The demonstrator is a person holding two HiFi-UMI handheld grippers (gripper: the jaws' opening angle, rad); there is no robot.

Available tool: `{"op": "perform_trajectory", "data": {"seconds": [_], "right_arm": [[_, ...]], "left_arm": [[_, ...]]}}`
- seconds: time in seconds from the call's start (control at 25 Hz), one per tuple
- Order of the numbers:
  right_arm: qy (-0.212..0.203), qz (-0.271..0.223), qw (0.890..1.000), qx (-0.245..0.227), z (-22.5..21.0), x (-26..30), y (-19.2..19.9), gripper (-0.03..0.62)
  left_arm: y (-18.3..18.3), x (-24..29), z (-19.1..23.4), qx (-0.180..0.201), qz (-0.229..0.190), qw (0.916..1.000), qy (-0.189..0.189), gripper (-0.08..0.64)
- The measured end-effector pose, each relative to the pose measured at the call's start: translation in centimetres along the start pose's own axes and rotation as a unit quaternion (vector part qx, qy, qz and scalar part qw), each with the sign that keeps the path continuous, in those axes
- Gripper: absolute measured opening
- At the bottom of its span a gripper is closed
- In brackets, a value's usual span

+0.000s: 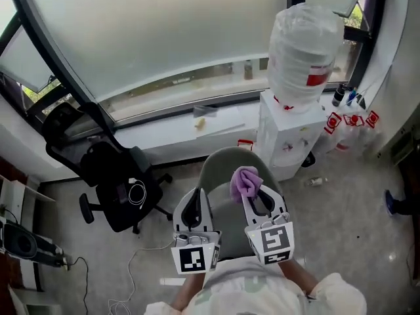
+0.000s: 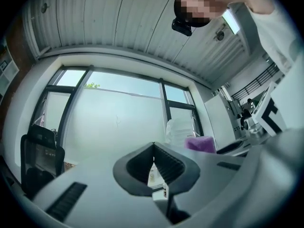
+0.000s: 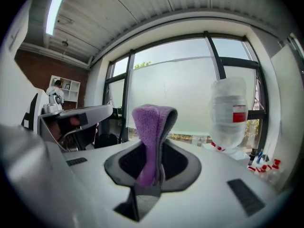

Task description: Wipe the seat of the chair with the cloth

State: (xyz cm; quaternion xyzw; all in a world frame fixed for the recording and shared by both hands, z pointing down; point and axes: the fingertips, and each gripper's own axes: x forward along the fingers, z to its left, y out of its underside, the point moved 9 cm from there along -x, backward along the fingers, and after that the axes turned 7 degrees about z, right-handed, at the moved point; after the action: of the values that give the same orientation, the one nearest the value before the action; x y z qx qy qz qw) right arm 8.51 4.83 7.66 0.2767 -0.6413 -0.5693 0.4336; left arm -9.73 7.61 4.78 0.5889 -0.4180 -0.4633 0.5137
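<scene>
Head view: the right gripper (image 1: 253, 188) is clamped on the purple cloth (image 1: 245, 180), which sits as a bunched lump at its tip. Under both grippers lies a pale grey rounded chair (image 1: 220, 165). A black office chair (image 1: 111, 184) stands well apart at the left. I cannot tell which of the two chairs is meant. I judge that the cloth is picked up but the wiping itself is not yet begun.

Left gripper view: the left gripper (image 2: 153, 147) has its jaws together with nothing between them. It looks toward the window, not at a seat, and the cloth (image 2: 200, 144) shows at the right.

Right gripper view: the cloth (image 3: 151, 122) stands up between the closed jaws of the right gripper (image 3: 153, 161). Its long axis runs along the jaws, and its folded end points away from the person, toward the window. No seat is seen here, so the cloth seems held off the seat.
</scene>
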Motion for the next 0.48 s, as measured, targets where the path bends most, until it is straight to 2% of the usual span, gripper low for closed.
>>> {"op": "perform_trajectory", "data": {"seconds": [0.2, 0.48], "right_arm": [[0.008, -0.011, 1.0, -0.003, 0.6, -0.4, -0.7, 0.084], [-0.002, -0.022, 1.0, -0.01, 2.0, -0.5, -1.4, 0.084]], "left_arm": [[-0.5, -0.7, 1.0, 0.015, -0.016, 0.9998, 0.001, 0.012], [-0.9, -0.7, 0.8, 0.009, -0.025, 0.9995, 0.016, 0.012]]}}
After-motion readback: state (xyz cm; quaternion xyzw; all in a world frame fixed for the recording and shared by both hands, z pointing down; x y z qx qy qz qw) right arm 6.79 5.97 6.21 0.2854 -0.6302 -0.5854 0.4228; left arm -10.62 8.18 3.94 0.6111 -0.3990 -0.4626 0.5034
